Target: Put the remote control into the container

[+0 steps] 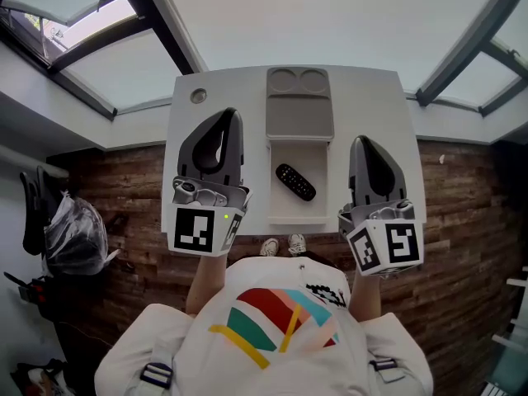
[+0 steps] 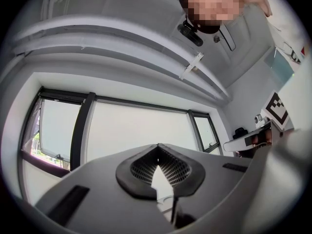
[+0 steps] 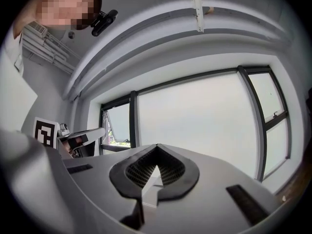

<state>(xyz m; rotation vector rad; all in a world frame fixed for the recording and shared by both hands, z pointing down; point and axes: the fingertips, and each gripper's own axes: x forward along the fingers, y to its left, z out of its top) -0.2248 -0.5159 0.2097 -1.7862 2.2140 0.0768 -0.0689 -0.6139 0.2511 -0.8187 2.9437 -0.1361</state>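
In the head view the black remote control (image 1: 295, 181) lies slantwise inside the open white container (image 1: 320, 209) at the middle of the white table (image 1: 375, 114). A grey lid (image 1: 299, 106) with two round hollows sits just beyond it. My left gripper (image 1: 229, 115) is held up to the left of the container, and my right gripper (image 1: 360, 141) to its right. Both are shut with nothing between the jaws. Both gripper views point up at windows and ceiling, so neither shows the remote. There the left gripper (image 2: 157, 147) and right gripper (image 3: 156, 147) have their tips meeting.
A small round hole (image 1: 198, 96) marks the table's far left corner. Wooden floor (image 1: 132, 188) surrounds the table, with a grey bag (image 1: 74, 233) and dark gear at the left. The person's shoes (image 1: 282, 244) show at the table's near edge. Window frames (image 1: 157, 23) run beyond the table.
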